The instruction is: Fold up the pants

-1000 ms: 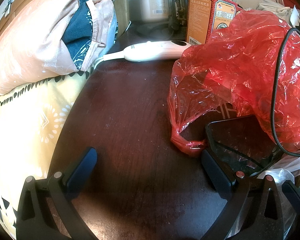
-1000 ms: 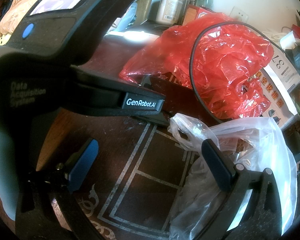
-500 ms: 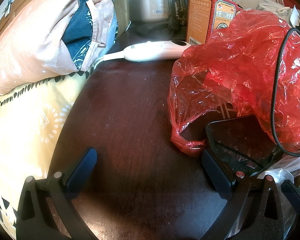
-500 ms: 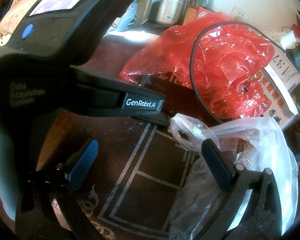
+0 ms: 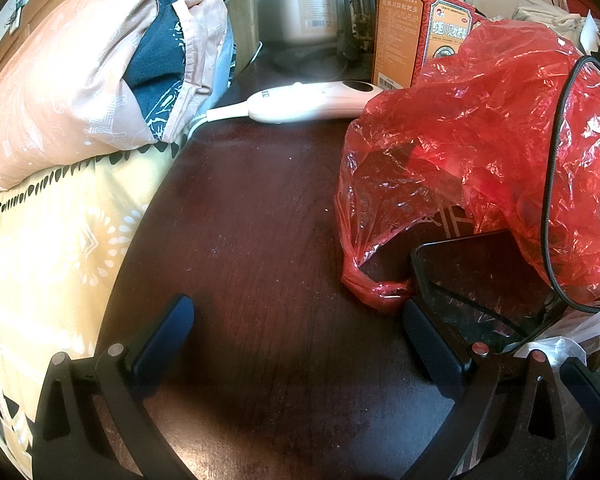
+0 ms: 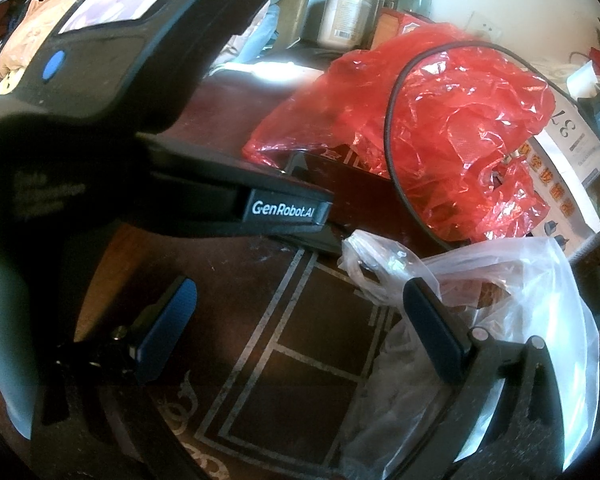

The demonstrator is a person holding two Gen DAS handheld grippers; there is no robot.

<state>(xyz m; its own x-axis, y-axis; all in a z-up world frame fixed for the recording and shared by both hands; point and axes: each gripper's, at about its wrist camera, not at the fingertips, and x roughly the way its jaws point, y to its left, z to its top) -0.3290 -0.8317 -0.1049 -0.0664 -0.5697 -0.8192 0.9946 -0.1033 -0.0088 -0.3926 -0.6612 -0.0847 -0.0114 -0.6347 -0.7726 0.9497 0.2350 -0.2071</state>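
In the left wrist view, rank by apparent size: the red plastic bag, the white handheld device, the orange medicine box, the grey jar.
1. red plastic bag
2. white handheld device
3. orange medicine box and grey jar: look alike, and the bag hides part of the box, so unranked.

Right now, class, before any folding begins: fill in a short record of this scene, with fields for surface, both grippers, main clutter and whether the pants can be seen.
surface: dark wooden table
left gripper: open, empty, over bare table
right gripper: open, empty, beside a clear plastic bag
main clutter: red plastic bag with a black cable across it, white handheld device, orange-red box
bedding: peach pillow at the left
pants: none clearly in view
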